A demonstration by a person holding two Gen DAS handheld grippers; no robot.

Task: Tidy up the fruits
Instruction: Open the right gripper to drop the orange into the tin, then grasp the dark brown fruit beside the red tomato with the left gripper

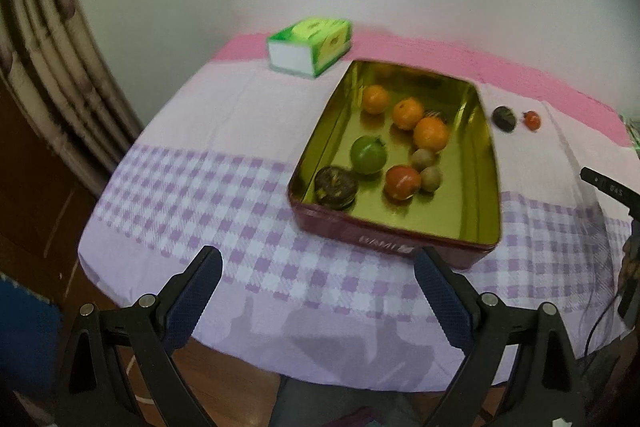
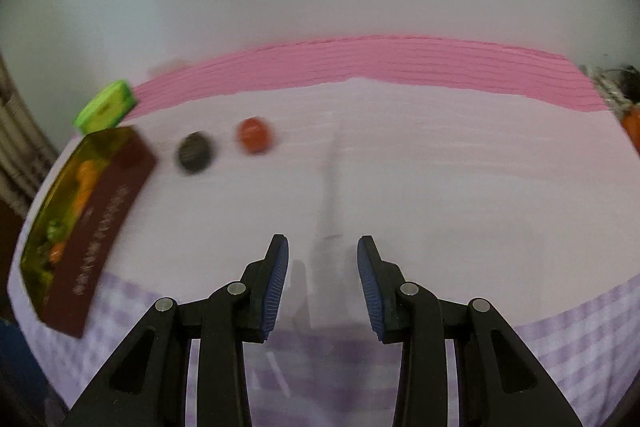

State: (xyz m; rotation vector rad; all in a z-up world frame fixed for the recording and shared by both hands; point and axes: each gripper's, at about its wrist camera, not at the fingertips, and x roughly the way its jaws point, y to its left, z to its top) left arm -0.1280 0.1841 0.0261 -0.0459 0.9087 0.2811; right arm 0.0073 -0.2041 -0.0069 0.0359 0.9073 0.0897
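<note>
- Soft, even indoor light; faint gripper shadows fall on the lilac checked tablecloth [image 1: 224,203].
- The gold-lined rectangular tin [image 1: 486,163] glares and mirrors the fruit.
- Right wrist view is motion-blurred, smearing the small red round fruit [image 2: 254,135].
- Fisheye bends edges; corners are black.

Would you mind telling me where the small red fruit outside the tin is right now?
The small red fruit lies on the tablecloth to the right of the tin, just beyond the dark fruit; both views show it.
</note>
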